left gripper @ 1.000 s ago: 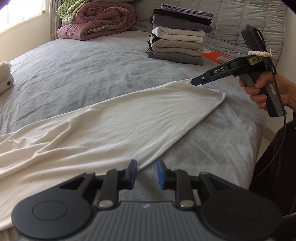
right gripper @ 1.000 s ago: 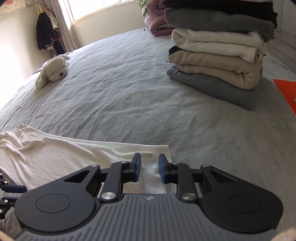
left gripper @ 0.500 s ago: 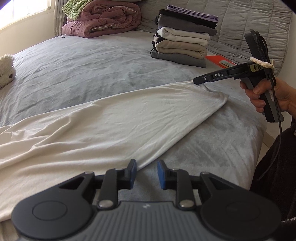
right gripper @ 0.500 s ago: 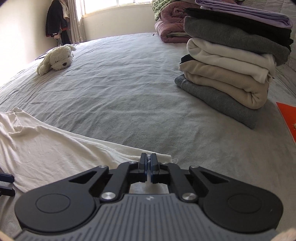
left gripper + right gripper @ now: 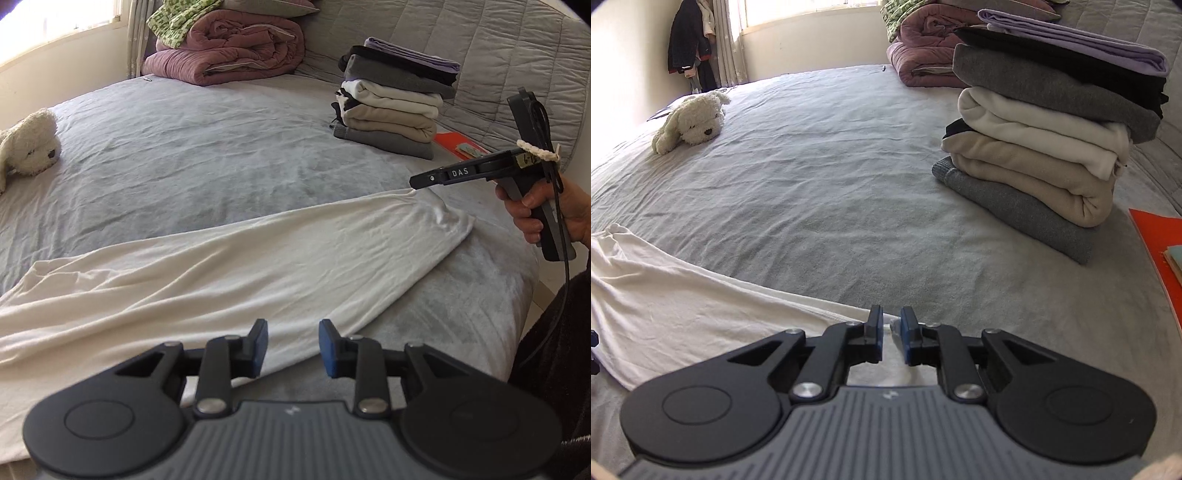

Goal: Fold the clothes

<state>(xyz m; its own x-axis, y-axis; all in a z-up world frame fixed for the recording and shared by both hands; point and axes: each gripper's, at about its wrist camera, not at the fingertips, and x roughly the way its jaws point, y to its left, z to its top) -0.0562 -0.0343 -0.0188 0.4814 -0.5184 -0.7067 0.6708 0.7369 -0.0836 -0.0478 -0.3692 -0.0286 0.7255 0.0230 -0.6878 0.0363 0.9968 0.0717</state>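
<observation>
A cream-white garment [image 5: 229,266] lies spread across the grey bed, also in the right wrist view [image 5: 683,306]. My left gripper [image 5: 291,347] is open and empty, hovering over the garment's near edge. My right gripper [image 5: 891,338] has its jaws narrowly apart with the garment's far corner between them; in the left wrist view it [image 5: 415,182] sits just above that corner, which lies on the bed.
A stack of folded clothes [image 5: 1049,140] stands at the back right, also seen in the left wrist view [image 5: 395,107]. An orange item [image 5: 1160,251] lies beside it. A white plush dog [image 5: 692,122] and folded quilts [image 5: 225,48] lie farther back. The bed edge [image 5: 517,295] drops off at right.
My right gripper closed on the garment's corner half a second ago and has now opened slightly. The corner has settled on the bed. My left gripper stayed open.
</observation>
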